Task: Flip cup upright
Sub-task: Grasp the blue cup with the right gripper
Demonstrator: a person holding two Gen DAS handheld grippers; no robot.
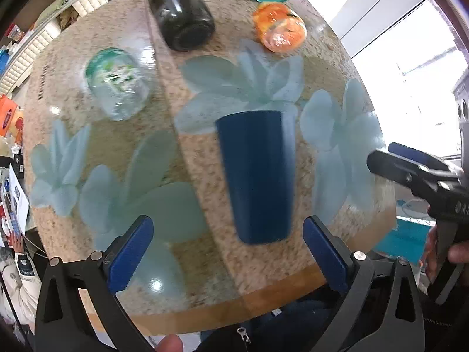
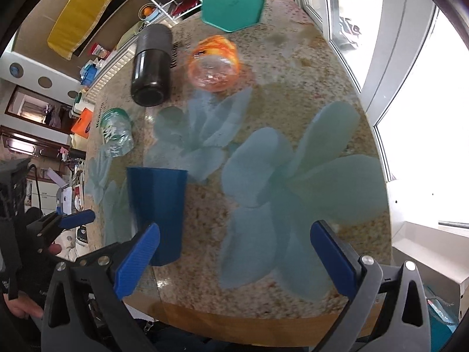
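- The round speckled stone-look table with pale blue flower prints [image 1: 263, 267] fills both views; its wooden edge runs along the bottom, so the person is probably standing at the near rim.
- The left gripper [image 1: 228, 252] sits at the bottom centre of its view with its blue-padded fingers [image 1: 130, 253] wide apart and nothing between them, apparently lined up to straddle the cup.
- The right gripper [image 2: 234, 261] is likewise spread and empty at the bottom of its own view, over bare tabletop to the right of the cup (it looks to be waiting, not reaching).
- The dark blue plastic cup [image 1: 258, 176] lies centre frame in the left view, just beyond the open fingers. It appears to lie on its side, wide end away and narrow base toward the camera, though blur leaves this uncertain.
- A black cylindrical bottle [image 1: 181, 14] lies top centre, well clear of the cup.
- A teal hexagonal container [image 2: 233, 1] sits at the top.
- A clear jar with a green label [image 1: 117, 83] is upper left.
- An orange-lidded clear jar [image 1: 278, 26] is upper right.
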